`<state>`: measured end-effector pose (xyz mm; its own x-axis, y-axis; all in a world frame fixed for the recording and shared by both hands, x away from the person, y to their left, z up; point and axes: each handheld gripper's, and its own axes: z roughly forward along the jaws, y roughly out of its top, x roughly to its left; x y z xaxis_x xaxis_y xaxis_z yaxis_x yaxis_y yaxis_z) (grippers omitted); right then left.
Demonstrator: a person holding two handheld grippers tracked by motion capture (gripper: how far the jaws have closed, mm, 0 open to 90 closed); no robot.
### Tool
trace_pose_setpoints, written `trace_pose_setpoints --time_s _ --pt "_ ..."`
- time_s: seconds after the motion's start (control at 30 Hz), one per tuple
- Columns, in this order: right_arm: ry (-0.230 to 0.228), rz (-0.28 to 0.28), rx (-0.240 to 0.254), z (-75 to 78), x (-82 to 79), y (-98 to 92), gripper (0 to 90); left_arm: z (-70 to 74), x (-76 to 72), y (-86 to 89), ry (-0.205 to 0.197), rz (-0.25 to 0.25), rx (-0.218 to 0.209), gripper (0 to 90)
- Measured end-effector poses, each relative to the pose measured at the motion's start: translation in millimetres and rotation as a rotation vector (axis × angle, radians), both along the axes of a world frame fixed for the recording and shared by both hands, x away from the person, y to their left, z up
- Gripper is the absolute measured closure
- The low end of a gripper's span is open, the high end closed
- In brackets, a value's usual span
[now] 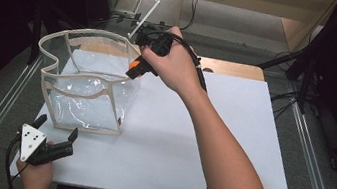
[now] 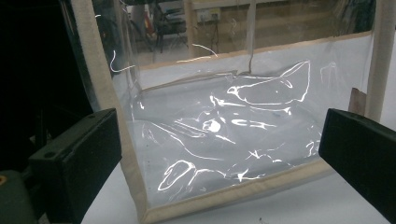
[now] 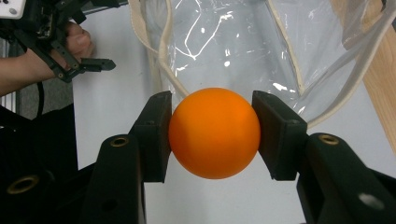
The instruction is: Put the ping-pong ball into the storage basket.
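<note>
The right gripper (image 3: 214, 135) is clamped on an orange ball (image 3: 214, 133), one pad on each side at the ball's widest line, and it holds the ball just over the open mouth of the clear bag (image 1: 88, 82), at the bag's far right corner in the high view. The ball looks smooth, hard and light, so it will likely slip out of a grip that strays off the middle, and roll or bounce once let go. A hold across its full width, as now, is the safe one

The bag is thin clear film with a cream fabric trim (image 2: 109, 100); it looks soft and light, stands up only loosely, and will probably shift or fold if nudged. The trim is the firmest place to take it

The left gripper (image 1: 55, 133) rests on the white board (image 1: 229, 149) just in front of the bag's near left corner, its jaws wide apart and holding nothing
</note>
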<state>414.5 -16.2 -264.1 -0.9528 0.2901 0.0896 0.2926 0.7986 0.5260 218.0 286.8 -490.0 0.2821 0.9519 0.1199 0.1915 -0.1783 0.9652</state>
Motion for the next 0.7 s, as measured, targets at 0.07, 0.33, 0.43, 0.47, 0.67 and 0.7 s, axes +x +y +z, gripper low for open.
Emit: trace_pose_setpoints --time_s 0.07,0.33,0.43,0.47,0.67,0.7 --pt "0.002 -0.002 -0.003 0.2 0.9 1.5 48.3 0.1 0.0 0.2 0.000 0.001 0.000 0.0" --pt "-0.001 -0.005 -0.011 -0.4 6.6 7.0 48.3 0.1 0.1 0.2 0.001 0.001 -0.002 0.0" --pt "0.000 -0.008 -0.007 -0.4 7.5 9.7 48.3 0.0 0.2 0.1 0.001 0.000 -0.005 0.0" --pt "-0.003 -0.006 -0.005 -0.5 7.9 10.5 48.3 0.0 0.2 0.2 0.001 0.000 -0.005 0.0" --pt "-0.006 -0.006 -0.016 -3.1 10.3 17.3 48.3 0.1 0.2 0.2 0.001 0.000 -0.005 0.0" --pt "-0.005 -0.007 -0.019 -3.9 10.8 18.3 48.3 0.1 0.1 0.3 0.002 0.000 -0.005 0.0"
